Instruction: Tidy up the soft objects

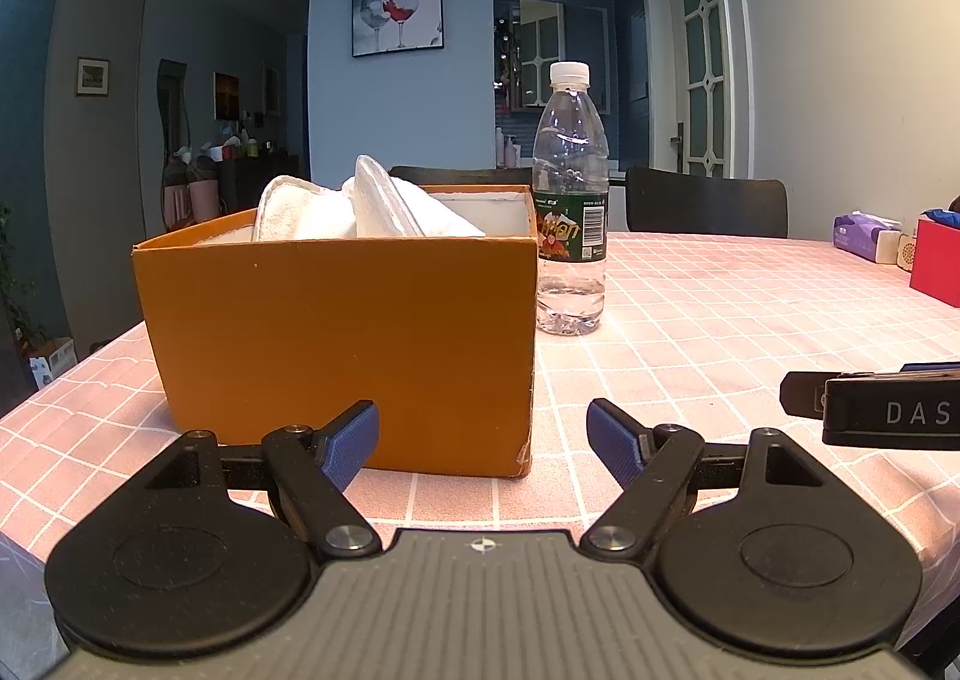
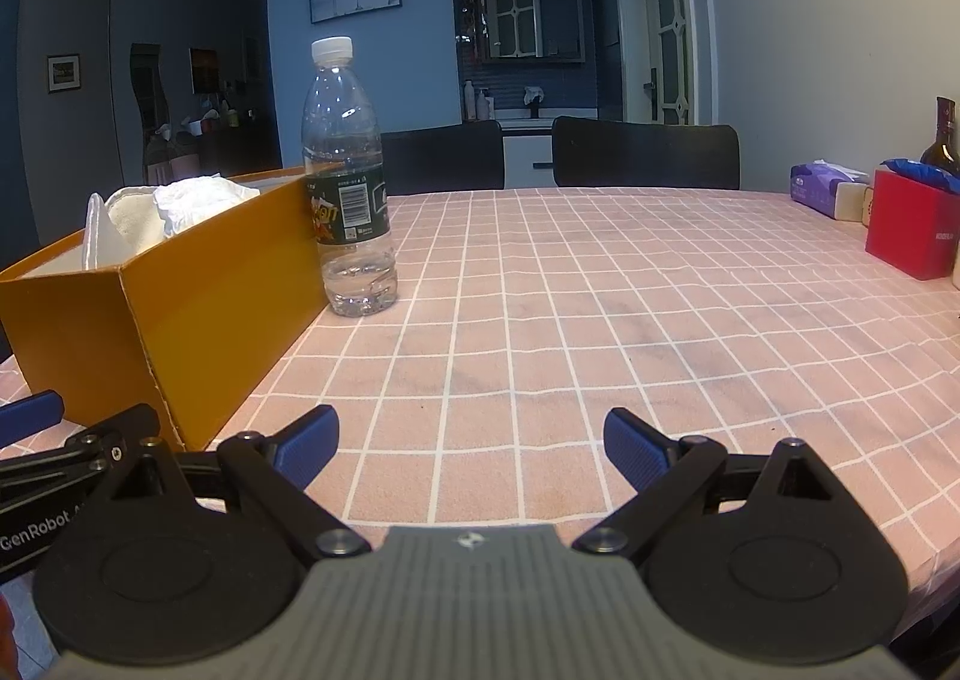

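The left gripper (image 1: pixel 483 443) sits low at the near edge of the table, its two blue pads wide apart with nothing between them. The right gripper (image 2: pixel 471 449) is just the same: blue pads spread wide over bare cloth, holding nothing. In the left wrist view, part of the right gripper pokes in from the right side, and only the letters "DAS" can be read on it.

Both grippers rest above a pink tablecloth with white squares (image 2: pixel 600 320). Just past the left gripper stands an open orange cardboard box (image 1: pixel 336 344). It blocks most of what lies behind it on the left. Inside the box are white soft cloths (image 1: pixel 366 209), bunched up and sticking out over the rim. The box walls hide their lower parts, so how many there are is hard to tell.

Right beside the far right corner of the box stands a clear plastic water bottle with a white cap and a dark green label (image 2: pixel 351 182). It is upright and has a little water at the bottom.

Farther off, at the right side of the table, are a red box (image 2: pixel 912 230) and a purple tissue pack (image 2: pixel 825 191). A dark glass bottle (image 2: pixel 943 137) stands behind the red box, cut off by the picture edge.

Two black chair backs (image 2: pixel 645 155) stand at the far side of the table
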